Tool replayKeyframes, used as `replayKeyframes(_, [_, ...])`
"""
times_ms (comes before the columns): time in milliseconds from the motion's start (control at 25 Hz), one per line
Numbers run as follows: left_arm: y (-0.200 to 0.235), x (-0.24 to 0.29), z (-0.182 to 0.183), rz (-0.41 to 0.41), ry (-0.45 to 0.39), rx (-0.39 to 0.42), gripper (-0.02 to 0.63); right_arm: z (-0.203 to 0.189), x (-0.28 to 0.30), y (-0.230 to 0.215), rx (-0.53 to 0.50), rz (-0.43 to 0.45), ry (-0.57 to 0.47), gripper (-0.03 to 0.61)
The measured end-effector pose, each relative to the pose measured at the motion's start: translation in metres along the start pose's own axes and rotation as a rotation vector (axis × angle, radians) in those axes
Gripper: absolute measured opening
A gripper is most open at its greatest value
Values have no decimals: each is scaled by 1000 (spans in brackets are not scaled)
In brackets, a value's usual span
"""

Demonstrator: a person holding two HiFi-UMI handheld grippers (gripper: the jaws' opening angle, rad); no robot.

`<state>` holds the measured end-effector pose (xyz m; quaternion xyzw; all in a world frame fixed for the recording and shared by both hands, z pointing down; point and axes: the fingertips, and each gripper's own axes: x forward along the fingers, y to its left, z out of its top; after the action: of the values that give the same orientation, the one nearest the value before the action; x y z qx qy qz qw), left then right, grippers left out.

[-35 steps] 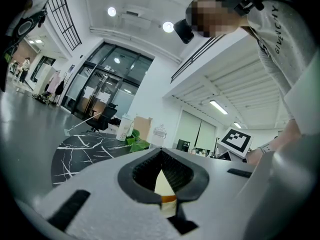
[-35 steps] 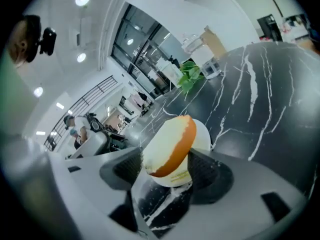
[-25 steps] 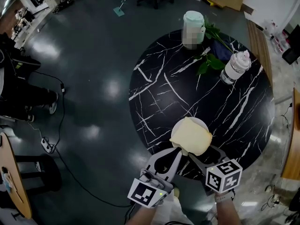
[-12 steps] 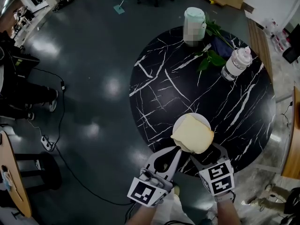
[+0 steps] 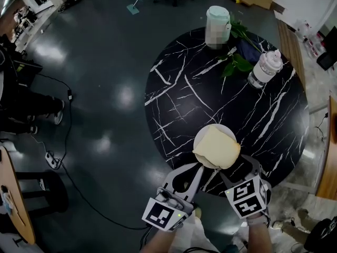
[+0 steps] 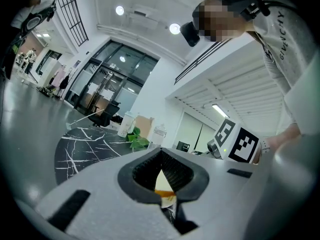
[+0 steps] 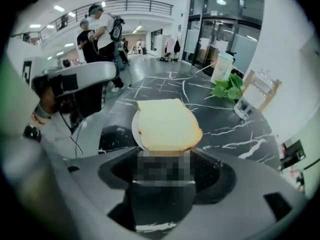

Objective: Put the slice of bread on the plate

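A pale slice of bread (image 5: 217, 147) lies on a small white plate (image 5: 202, 136) near the front edge of the round black marble table (image 5: 179, 99); its near end overhangs the rim. My right gripper (image 5: 243, 165) is open, its jaws apart on either side of that near end. In the right gripper view the bread (image 7: 167, 124) covers most of the plate (image 7: 135, 126) just ahead of the right gripper (image 7: 162, 159). My left gripper (image 5: 199, 167) is shut on the plate's near-left rim. In the left gripper view a sliver of bread shows between the left gripper's (image 6: 165, 196) jaws.
At the table's far side stand a mint-green lidded jug (image 5: 218, 22), green leaves (image 5: 237, 65) on a dark cloth, and a clear bottle (image 5: 266, 70). Cables (image 5: 58, 162) trail over the dark floor at left. People stand beyond the table (image 7: 102, 29).
The bread has settled a little farther onto the plate. The right gripper has drawn back slightly and its jaws have spread apart. The left gripper has stayed at the plate's rim.
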<state>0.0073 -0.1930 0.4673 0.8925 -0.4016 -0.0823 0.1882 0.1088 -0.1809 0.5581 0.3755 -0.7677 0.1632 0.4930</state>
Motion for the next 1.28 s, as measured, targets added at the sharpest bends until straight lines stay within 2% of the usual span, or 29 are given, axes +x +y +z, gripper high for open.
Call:
replayKeyframes(120, [3, -3, -3, 1, -8, 35, 8, 0, -8, -5, -73, -35, 31, 290])
replayKeyframes(400, [-4, -5, -4, -9, -12, 46, 8, 4, -25, 8, -31, 11, -78, 290])
replayKeyframes(680, [-16, -15, -10, -6, -6, 43, 8, -11, -29, 43, 25, 141, -126, 288])
replayKeyframes(880, [-25, -24, -15, 1, -6, 54, 8, -12, -41, 53, 49, 152, -209, 281])
replayKeyframes(920, [-27, -26, -17, 3, -4, 49, 8, -11, -45, 54, 54, 147, -231, 263])
replayKeyframes(1040, [-35, -31, -22, 8, 3, 47, 8, -8, -59, 57, 66, 141, -307, 88])
replayKeyframes(1120, [-41, -34, -25, 8, 10, 52, 8, -5, -68, 62, 68, 148, -349, 52])
replayKeyframes(1280, [-54, -38, -22, 4, 4, 59, 8, -1, -89, 70, 87, 150, -450, 28])
